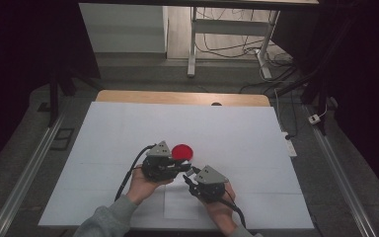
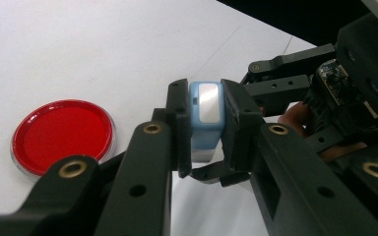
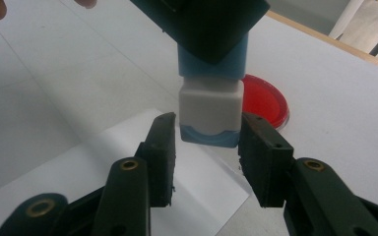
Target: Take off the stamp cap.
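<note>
Starting at the left of the high view, the left gripper (image 1: pixel 186 167) is resting in the person's left hand (image 1: pixel 143 183) above the white table (image 1: pixel 128 128). In the left gripper view, its two black jaws are clamping a small blue and white block (image 2: pixel 205 118) between the pads, holding it clear of the table; a shiny silver panel is facing the camera, and no writing or brand is legible on it. A red round lid (image 2: pixel 63 135) is lying flat on the table to the left of that block, apart from it; in the high view it is sitting just beyond the two grippers. Moving right, the right gripper (image 1: pixel 187 178) is sitting in the person's right hand (image 1: pixel 222 207), facing the left one. In the right gripper view, its jaws are standing on either side of the block's white lower end (image 3: pixel 209 115), a narrow gap still showing at each pad, so they are not yet pressing on it. A sheet of white paper (image 3: pixel 142 167) is lying on the table below, and no print is readable on it.
</note>
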`<state>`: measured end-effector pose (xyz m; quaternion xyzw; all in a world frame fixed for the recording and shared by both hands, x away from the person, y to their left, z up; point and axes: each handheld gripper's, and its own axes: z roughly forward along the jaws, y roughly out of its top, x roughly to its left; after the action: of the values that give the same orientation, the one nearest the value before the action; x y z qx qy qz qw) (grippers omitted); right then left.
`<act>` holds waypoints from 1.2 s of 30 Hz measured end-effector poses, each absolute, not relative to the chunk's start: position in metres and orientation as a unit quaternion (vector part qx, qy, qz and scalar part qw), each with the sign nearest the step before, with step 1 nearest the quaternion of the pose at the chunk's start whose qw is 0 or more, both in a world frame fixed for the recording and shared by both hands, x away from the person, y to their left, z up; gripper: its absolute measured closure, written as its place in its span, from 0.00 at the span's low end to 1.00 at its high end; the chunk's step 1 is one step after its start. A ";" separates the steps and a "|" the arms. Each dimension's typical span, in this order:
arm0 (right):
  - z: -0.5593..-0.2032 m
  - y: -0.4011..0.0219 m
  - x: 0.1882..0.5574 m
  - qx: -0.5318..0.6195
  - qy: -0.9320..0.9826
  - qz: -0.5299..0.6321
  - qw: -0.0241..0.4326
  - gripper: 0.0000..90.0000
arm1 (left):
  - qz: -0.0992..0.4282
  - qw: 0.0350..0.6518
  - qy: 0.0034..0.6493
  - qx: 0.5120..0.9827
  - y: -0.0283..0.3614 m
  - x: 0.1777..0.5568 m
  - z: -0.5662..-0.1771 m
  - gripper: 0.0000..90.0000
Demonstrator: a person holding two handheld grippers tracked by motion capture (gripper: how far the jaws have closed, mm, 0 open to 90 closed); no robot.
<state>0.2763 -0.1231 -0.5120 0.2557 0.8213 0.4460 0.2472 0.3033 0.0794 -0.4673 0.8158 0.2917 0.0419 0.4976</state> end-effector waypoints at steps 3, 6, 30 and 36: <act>-0.512 -0.123 0.276 0.257 0.821 0.446 0.249 0.69 | 0.042 0.498 0.292 0.816 0.080 0.303 -0.467 0.84; -0.512 -0.123 0.276 0.258 0.820 0.446 0.249 0.70 | 0.042 0.498 0.292 0.816 0.080 0.303 -0.467 0.84; -0.513 -0.121 0.275 0.248 0.825 0.432 0.266 0.72 | 0.046 0.497 0.294 0.815 0.079 0.303 -0.468 0.84; -0.513 -0.122 0.273 0.250 0.821 0.438 0.267 0.72 | 0.044 0.500 0.294 0.813 0.080 0.302 -0.467 0.84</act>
<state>0.2733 -0.1215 -0.5133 0.2495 0.8211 0.4381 0.2675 0.3025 0.0798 -0.4675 0.8131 0.2943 0.0438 0.5004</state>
